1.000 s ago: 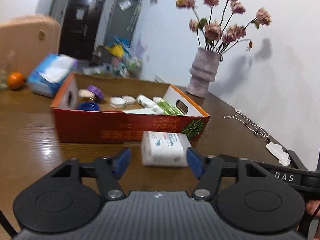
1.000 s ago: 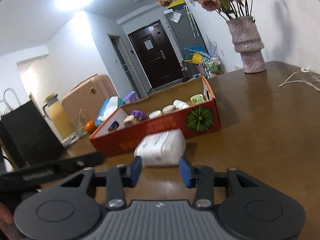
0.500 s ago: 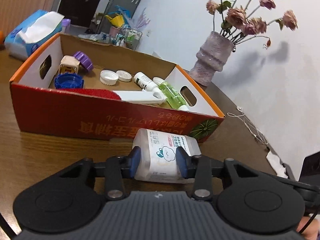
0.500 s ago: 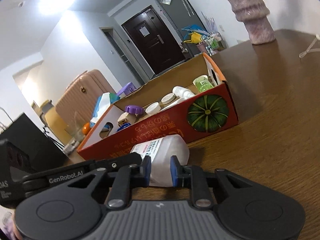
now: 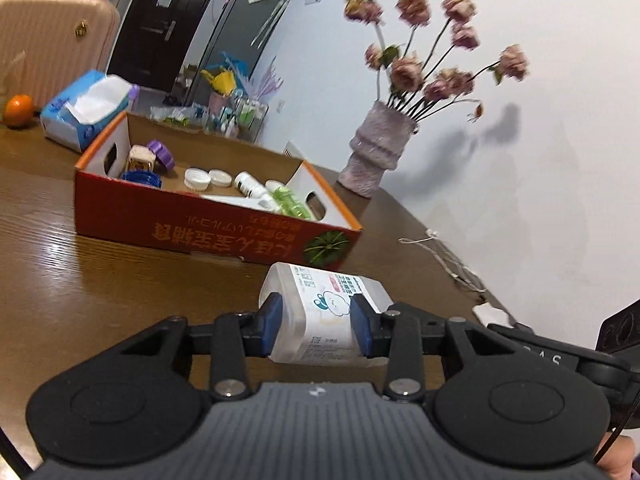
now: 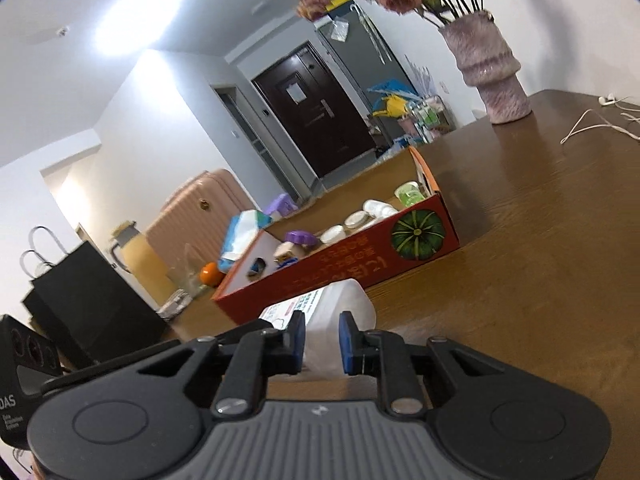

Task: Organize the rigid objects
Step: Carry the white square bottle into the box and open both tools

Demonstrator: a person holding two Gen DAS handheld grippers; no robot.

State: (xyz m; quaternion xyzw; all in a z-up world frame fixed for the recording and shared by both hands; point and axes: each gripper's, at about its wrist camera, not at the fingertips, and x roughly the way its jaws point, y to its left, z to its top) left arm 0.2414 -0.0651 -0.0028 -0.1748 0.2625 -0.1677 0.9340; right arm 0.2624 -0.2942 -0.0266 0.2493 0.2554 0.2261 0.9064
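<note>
Left wrist view, left to right: small orange (image 5: 18,109) at the far edge, glossy round, partly cut by the lens rim. Beside it a blue soft-pack tissue box (image 5: 86,110), white sheet poking out, crinkly. Dark brown wooden table (image 5: 60,264), visible grain, glossy with light streaks. Red cardboard box (image 5: 200,228), orange rim, white inner walls with oval handle cutouts, printed text upside down, green pumpkin picture at its right corner. Inside: purple ribbed cap (image 5: 161,153), blue cap, two white round lids (image 5: 198,178), white small bottle, green clear bottle (image 5: 290,202); items low in the box are partly hidden by the front wall. Left gripper (image 5: 316,326), black matte with blue pads, pinches a white translucent plastic bottle (image 5: 324,312) across its body; the bottle lies sideways just in front of the box, label with cartoon print, text too small to read. Whether it is lifted off the table I cannot tell. Ribbed pinkish vase (image 5: 378,150) with dried roses, blurred. White thin cable (image 5: 444,256) near the wall edge.

Right wrist view: black paper bag (image 6: 80,296) at left, handles looped; pink ribbed suitcase (image 6: 200,208) behind. Right gripper (image 6: 322,342), blue pads, is closed on the bottle's (image 6: 340,304) narrower end; the bottle's lower part is hidden by the fingers.
</note>
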